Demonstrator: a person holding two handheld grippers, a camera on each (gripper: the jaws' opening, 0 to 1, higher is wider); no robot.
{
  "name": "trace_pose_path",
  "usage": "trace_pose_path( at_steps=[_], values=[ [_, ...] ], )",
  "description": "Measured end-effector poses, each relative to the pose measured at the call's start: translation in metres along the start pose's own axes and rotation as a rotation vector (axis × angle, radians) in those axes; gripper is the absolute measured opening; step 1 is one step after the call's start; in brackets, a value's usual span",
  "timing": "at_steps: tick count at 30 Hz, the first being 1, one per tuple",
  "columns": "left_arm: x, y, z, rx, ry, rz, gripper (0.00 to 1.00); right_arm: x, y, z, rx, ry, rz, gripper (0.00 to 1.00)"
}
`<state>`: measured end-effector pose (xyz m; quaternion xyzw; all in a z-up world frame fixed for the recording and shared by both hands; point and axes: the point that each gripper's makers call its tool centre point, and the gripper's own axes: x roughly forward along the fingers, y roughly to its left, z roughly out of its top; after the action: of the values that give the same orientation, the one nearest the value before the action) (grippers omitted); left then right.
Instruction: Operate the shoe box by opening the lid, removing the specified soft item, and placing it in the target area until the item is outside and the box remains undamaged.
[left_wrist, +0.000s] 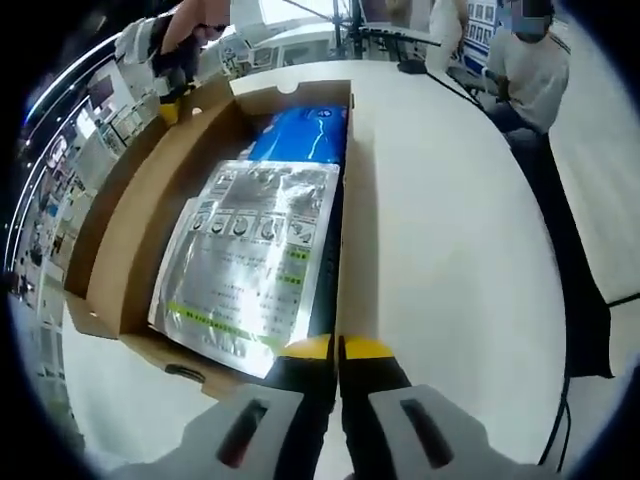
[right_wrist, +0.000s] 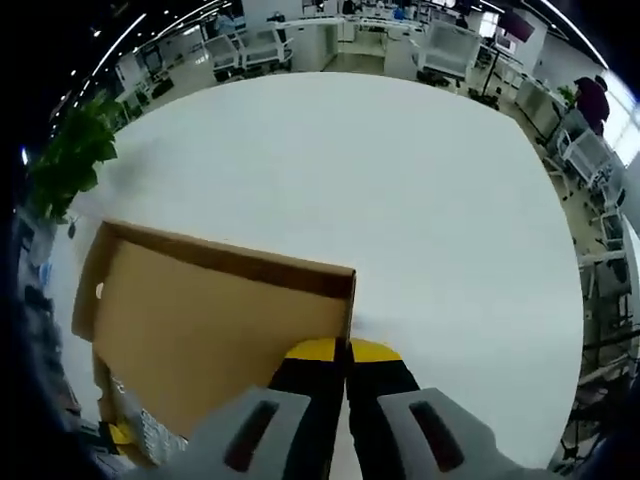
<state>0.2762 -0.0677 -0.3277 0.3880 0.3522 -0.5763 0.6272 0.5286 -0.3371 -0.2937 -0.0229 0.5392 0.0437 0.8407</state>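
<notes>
Box (left_wrist: 120, 270) open, silver pouch (left_wrist: 250, 265) exposed. Both grippers (left_wrist: 337, 347) (right_wrist: 347, 350) pressed together, empty; right sits at the lid (right_wrist: 200, 320). Spread left jaws, pinch pouch edge, avoid cardboard.

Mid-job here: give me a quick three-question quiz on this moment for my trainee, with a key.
1. True or false: the shoe box is open.
2. What lies on top inside the box: A) silver pouch, B) a shoe, C) a towel?
3. Fill in: the left gripper's jaws stand ____.

Key: 1 true. 2 A, with a blue bag under it. 3 shut, at the box's near edge; the right gripper is shut at the lid too.
</notes>
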Motion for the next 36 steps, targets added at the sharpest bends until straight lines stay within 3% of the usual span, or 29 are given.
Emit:
trace_pose_path(
  at_steps=[5,8,12,14,16,18,23,26,28,29,31,32,34,36],
  values=[
    [0.001,0.001,-0.001,-0.011,0.005,0.005,0.0,-0.004,0.003,-0.006,-0.045,-0.047,-0.006,0.0],
    [0.001,0.001,-0.001,-0.01,0.008,0.009,0.0,-0.008,0.005,-0.01,-0.041,-0.031,-0.029,0.01],
    [0.002,0.001,-0.001,0.002,0.009,0.0,0.0,-0.016,0.01,-0.015,-0.138,-0.053,-0.056,0.08],
    [0.002,0.001,-0.001,-0.001,0.008,0.004,0.0,-0.02,0.013,-0.018,-0.133,-0.051,-0.048,0.1],
    [0.002,0.0,-0.001,0.009,0.008,0.006,0.0,-0.025,0.011,-0.012,-0.171,-0.095,-0.055,0.1],
    [0.001,-0.001,-0.001,0.02,0.005,-0.001,0.0,-0.033,0.015,-0.009,-0.186,-0.139,-0.025,0.12],
    [0.0,-0.001,0.0,0.012,0.0,-0.003,0.0,-0.061,0.024,-0.007,-0.109,-0.257,0.074,0.19],
    [0.0,-0.001,0.0,0.017,-0.004,0.003,0.0,-0.088,0.04,-0.009,-0.136,-0.334,0.146,0.18],
    [0.0,-0.002,0.0,0.02,-0.004,0.005,0.0,-0.103,0.054,-0.02,-0.17,-0.343,0.179,0.2],
    [0.0,-0.002,0.0,0.02,-0.004,0.006,0.0,-0.113,0.062,-0.026,-0.226,-0.355,0.196,0.23],
    [0.0,-0.001,0.0,0.02,-0.004,0.007,0.0,-0.123,0.07,-0.032,-0.274,-0.391,0.208,0.34],
    [0.0,-0.001,0.0,0.025,-0.006,0.007,0.0,-0.128,0.075,-0.043,-0.274,-0.373,0.233,0.37],
    [0.0,-0.001,0.0,0.027,-0.01,0.012,0.0,-0.123,0.071,-0.034,-0.277,-0.378,0.235,0.43],
    [-0.001,-0.001,0.0,0.029,-0.012,0.016,0.01,-0.132,0.073,-0.05,-0.277,-0.377,0.237,0.44]
  ],
)
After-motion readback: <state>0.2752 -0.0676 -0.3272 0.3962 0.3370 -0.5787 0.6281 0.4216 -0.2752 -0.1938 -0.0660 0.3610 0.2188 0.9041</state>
